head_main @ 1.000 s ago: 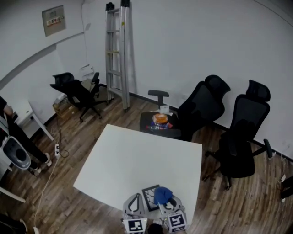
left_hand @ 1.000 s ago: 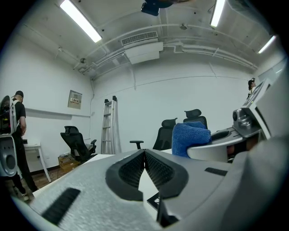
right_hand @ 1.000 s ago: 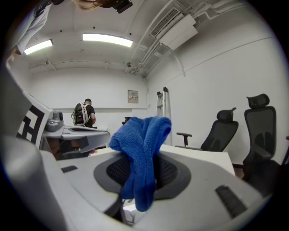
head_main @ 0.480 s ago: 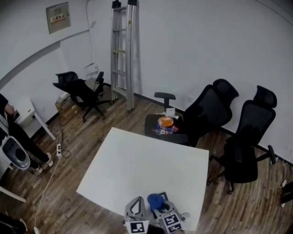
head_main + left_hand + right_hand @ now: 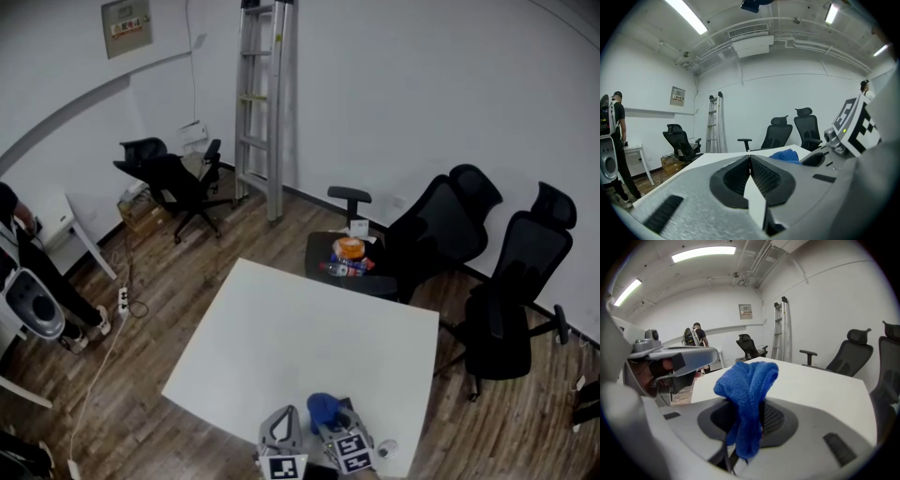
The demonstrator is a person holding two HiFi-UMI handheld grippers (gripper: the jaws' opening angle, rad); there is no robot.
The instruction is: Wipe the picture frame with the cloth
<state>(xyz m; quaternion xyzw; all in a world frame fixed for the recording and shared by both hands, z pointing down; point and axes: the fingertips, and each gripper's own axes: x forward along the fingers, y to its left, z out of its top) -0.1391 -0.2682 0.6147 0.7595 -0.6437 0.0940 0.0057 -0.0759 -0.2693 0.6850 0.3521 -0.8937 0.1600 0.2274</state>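
Observation:
In the right gripper view my right gripper [image 5: 749, 414] is shut on a bunched blue cloth [image 5: 747, 380], which sticks up from between its jaws. The head view puts that gripper [image 5: 330, 419] at the near edge of the white table [image 5: 309, 337], with the cloth [image 5: 322, 409] at its tip. My left gripper [image 5: 281, 429] sits just to its left, jaws shut with nothing between them [image 5: 750, 158]. From the left gripper view the cloth [image 5: 785, 155] shows to the right. The picture frame is almost wholly hidden under the cloth and right gripper; only a dark sliver [image 5: 348, 406] shows.
Black office chairs [image 5: 506, 300] stand to the right and beyond the table, one bearing an orange item [image 5: 349, 248]. A ladder [image 5: 264, 103] leans on the back wall. More chairs [image 5: 173, 183] and a standing person [image 5: 23, 262] are at the left.
The head view has tilted up, so both grippers sit lower in frame. The cloth has shifted left over the picture frame, which showed beside it a second ago.

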